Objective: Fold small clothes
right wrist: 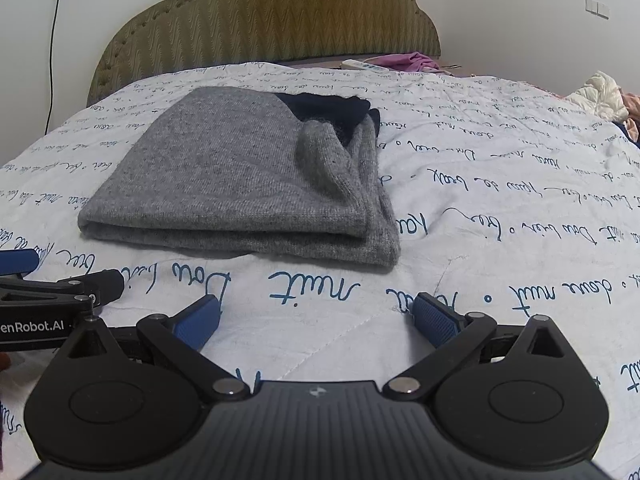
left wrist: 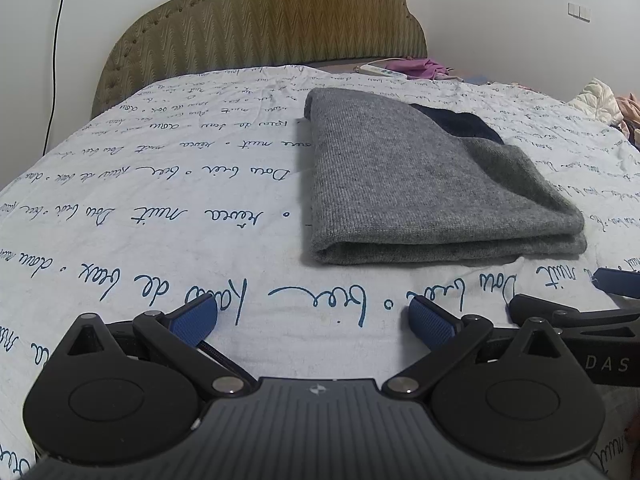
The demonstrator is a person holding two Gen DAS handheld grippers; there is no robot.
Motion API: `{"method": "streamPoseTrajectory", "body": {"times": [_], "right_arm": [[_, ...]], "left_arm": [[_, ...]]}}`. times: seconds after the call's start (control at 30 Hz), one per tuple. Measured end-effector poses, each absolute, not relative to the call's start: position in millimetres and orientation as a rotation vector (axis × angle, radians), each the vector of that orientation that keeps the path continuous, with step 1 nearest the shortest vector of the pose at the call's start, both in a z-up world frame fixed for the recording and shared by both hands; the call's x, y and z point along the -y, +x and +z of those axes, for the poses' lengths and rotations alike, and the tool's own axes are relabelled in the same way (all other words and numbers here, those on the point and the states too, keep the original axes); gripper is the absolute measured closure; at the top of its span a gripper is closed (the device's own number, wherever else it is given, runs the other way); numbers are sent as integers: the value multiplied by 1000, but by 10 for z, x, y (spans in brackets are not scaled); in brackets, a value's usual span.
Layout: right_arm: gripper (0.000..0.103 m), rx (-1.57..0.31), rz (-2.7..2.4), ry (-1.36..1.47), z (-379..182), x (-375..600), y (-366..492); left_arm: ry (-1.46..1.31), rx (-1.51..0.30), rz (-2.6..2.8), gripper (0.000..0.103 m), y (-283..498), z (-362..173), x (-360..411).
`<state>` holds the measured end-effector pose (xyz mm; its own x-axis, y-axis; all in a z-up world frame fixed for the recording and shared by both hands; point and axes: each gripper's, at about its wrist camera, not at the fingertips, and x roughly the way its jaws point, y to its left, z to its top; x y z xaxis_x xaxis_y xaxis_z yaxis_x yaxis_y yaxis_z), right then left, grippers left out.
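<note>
A grey knit garment lies folded into a thick rectangle on the bed, with a dark navy part showing at its far end. In the right wrist view the same grey garment sits left of centre, its right edge bunched in loose folds. My left gripper is open and empty, a short way in front of the garment's near fold. My right gripper is also open and empty, just short of the garment's near right corner. Each gripper's fingers show at the edge of the other's view.
The white quilt with blue handwriting covers the bed. A padded olive headboard stands behind. A purple cloth and a white power strip lie at the head end. More clothes are piled far right. A cable hangs from a wall socket.
</note>
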<state>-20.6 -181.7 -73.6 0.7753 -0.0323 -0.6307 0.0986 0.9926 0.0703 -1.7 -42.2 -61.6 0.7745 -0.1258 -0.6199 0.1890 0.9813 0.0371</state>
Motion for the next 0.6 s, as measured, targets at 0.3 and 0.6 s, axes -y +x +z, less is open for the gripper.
{"method": "streamPoseTrajectory", "body": {"times": [0.3, 0.6], "right_arm": [[0, -682, -71, 100, -736, 1818, -200], [0, -691, -83, 98, -721, 1794, -205]], "left_arm": [[110, -663, -164, 0, -34, -612, 449], [82, -671, -158, 0, -46, -583, 395]]}}
